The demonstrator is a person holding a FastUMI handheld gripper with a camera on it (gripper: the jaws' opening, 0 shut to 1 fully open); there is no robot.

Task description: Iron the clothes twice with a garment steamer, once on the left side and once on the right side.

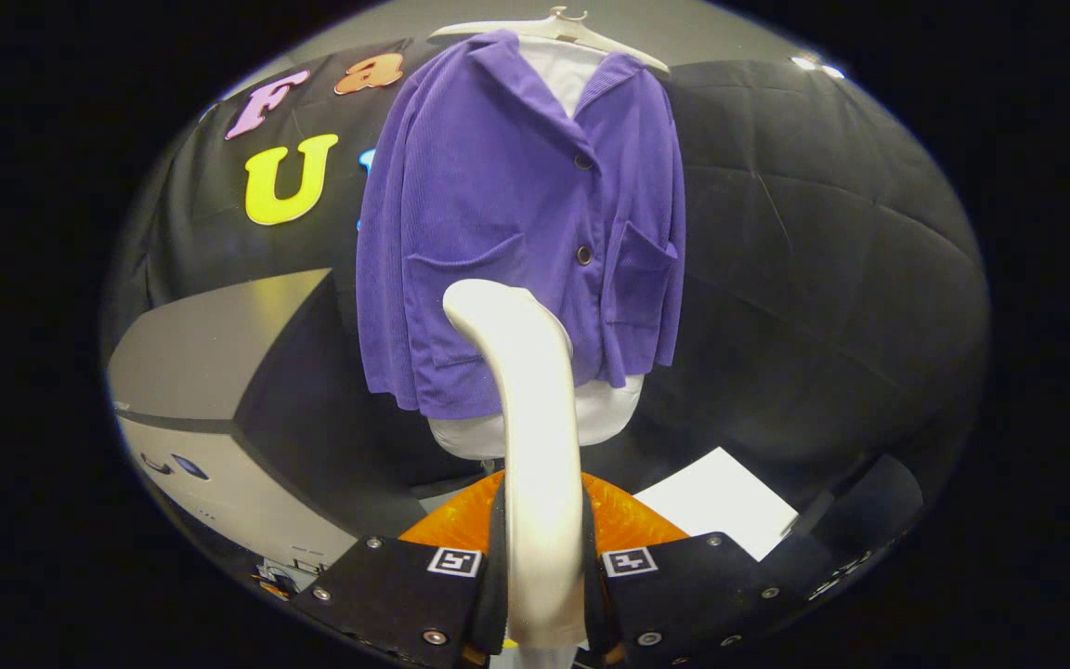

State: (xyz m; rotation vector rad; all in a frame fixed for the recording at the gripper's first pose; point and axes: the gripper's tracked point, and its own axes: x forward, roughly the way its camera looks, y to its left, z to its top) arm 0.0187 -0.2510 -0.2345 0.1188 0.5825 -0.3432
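Clenched between my fingers (540, 595), the rigid steamer (526, 390) feels secure at its handle; beyond it hangs the soft purple jacket (507, 204).

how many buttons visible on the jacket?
2. Upper button just below the collar; lower button between the two pockets, above the steamer clamped in the jaws. More may be hidden behind it.
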